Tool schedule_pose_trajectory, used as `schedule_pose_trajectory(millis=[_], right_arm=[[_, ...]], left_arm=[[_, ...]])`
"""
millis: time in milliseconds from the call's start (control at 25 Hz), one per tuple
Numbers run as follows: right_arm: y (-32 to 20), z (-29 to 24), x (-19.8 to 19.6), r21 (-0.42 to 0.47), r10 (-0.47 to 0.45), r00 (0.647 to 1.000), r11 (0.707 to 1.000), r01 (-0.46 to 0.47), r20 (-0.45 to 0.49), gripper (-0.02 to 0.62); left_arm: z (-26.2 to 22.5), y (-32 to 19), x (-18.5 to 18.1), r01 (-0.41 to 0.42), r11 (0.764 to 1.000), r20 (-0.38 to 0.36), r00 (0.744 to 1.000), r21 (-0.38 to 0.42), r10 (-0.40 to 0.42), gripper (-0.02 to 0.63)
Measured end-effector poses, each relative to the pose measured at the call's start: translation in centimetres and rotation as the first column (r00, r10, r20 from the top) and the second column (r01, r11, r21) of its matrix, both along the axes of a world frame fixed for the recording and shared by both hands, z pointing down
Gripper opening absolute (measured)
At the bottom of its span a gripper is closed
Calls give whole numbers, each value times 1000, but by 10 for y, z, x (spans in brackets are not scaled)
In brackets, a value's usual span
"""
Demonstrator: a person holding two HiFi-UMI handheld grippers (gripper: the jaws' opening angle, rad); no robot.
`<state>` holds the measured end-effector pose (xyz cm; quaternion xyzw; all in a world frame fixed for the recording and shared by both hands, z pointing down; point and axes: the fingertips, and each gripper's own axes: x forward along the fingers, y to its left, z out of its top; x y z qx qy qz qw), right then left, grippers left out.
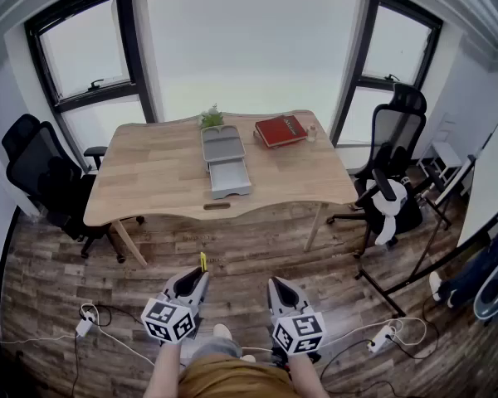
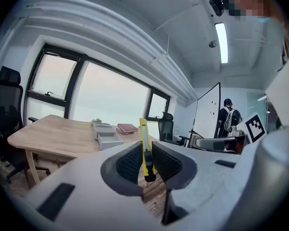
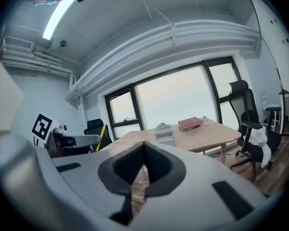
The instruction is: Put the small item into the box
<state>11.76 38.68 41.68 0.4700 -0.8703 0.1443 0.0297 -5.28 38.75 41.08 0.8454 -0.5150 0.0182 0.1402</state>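
My left gripper (image 1: pixel 201 274) (image 2: pixel 145 163) is shut on a yellow utility knife (image 2: pixel 144 147) (image 1: pixel 202 261) that stands up between its pads. My right gripper (image 1: pixel 276 287) (image 3: pixel 143 154) is shut with nothing between its jaws. Both are held low over the wooden floor, well short of the table. The grey box (image 1: pixel 225 161) (image 2: pixel 105 135) (image 3: pixel 164 134) sits on the wooden table (image 1: pixel 149 177), with its drawer pulled out toward me.
A red book (image 1: pixel 280 129) and a small plant (image 1: pixel 212 118) lie on the table's far side. Black office chairs stand at the left (image 1: pixel 41 177) and right (image 1: pixel 394 164). Cables and a power strip (image 1: pixel 85 323) lie on the floor. A person (image 2: pixel 227 119) stands by a whiteboard.
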Motion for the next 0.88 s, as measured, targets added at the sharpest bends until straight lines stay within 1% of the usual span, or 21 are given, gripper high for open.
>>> schedule_pose_trajectory(millis=[120, 280, 480, 680, 880], right_arm=[[11, -3, -1, 5, -8, 1000, 1000, 8, -1, 3], [19, -3, -3, 10, -16, 1000, 1000, 16, -6, 3], [18, -3, 0, 12, -22, 1000, 1000, 22, -8, 3], [1, -3, 0, 21, -24, 1000, 999, 24, -11, 3], [-35, 10, 5, 0, -4, 1000, 1000, 4, -19, 4]], left_arm=[[-6, 6, 2, 2, 1000, -23, 1000, 1, -2, 63], [-10, 11, 5, 5, 1000, -27, 1000, 13, -5, 63], [-14, 10, 4, 14, 1000, -64, 998, 24, -12, 63], [-10, -11, -2, 34, 999, -106, 994, 15, -32, 63], [0, -50, -2, 20, 1000, -143, 990, -8, -21, 63]])
